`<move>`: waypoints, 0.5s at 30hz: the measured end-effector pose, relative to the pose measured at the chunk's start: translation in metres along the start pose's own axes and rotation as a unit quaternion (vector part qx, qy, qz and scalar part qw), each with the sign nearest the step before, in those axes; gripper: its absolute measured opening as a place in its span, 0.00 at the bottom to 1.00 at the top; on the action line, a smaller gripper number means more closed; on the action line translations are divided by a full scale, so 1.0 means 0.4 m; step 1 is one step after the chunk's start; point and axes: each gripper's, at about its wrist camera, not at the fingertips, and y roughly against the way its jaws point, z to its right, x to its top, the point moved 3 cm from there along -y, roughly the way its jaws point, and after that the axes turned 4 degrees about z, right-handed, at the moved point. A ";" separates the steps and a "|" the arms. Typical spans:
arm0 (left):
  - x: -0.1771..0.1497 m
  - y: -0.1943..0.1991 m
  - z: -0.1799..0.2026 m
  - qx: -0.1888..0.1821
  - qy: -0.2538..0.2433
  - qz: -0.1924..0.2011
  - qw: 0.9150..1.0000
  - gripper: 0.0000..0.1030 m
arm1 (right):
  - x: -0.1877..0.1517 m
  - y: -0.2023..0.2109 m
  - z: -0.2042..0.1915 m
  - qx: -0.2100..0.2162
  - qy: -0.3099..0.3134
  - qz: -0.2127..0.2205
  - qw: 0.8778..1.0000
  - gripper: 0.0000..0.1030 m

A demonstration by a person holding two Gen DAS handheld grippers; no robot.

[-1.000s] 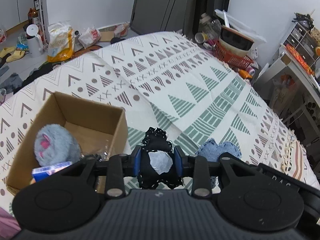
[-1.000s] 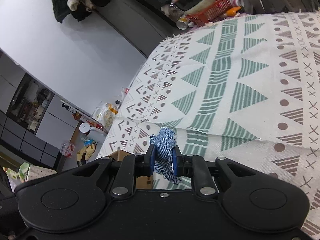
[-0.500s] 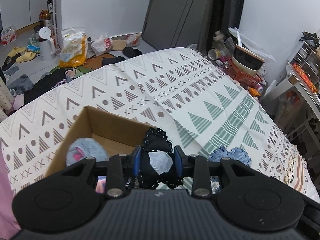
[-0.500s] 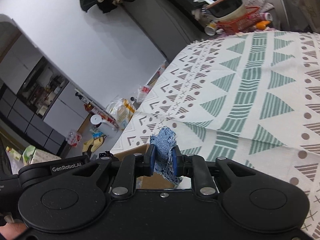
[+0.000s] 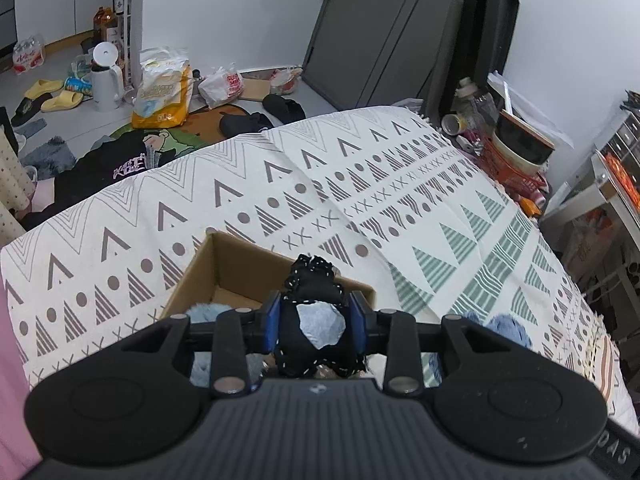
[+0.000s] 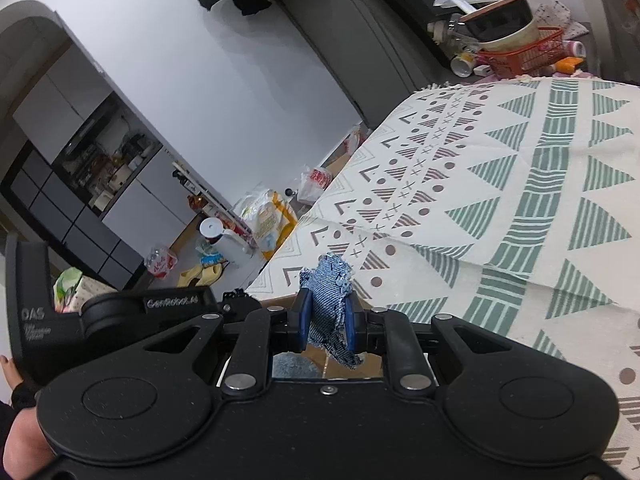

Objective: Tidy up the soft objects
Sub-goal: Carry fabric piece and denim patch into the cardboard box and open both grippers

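The left gripper has its jaws closed on a black stitched cushion with a pale grey patch — the cushion fills the gap between the blue pads and sticks out above and below them. It hangs over the open cardboard box that stands on the patterned bedspread. Inside the box a fluffy blue-grey toy is partly visible. The right gripper holds a small denim piece squeezed between its jaws, also above the box — its frayed end hangs down under the pads.
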 end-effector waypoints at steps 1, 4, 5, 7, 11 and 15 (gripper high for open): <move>0.003 -0.006 -0.006 0.000 0.002 -0.002 1.000 0.33 | -0.002 -0.005 -0.005 0.002 0.002 0.000 1.000 0.17; 0.012 -0.020 -0.023 -0.003 0.004 -0.006 1.000 0.34 | -0.005 -0.024 -0.022 0.008 0.010 -0.003 1.000 0.17; 0.014 -0.024 -0.030 -0.002 0.004 -0.007 1.000 0.34 | -0.006 -0.030 -0.028 0.010 0.013 -0.003 1.000 0.17; 0.018 -0.034 -0.045 -0.001 0.008 -0.010 1.000 0.34 | -0.011 -0.042 -0.040 0.012 0.016 -0.003 1.000 0.17; 0.021 -0.057 -0.071 -0.007 0.008 -0.022 1.000 0.39 | -0.017 -0.067 -0.053 0.015 0.019 -0.005 1.000 0.17; 0.024 -0.072 -0.095 -0.013 0.020 -0.034 0.999 0.49 | -0.022 -0.094 -0.065 0.016 0.016 -0.011 1.000 0.17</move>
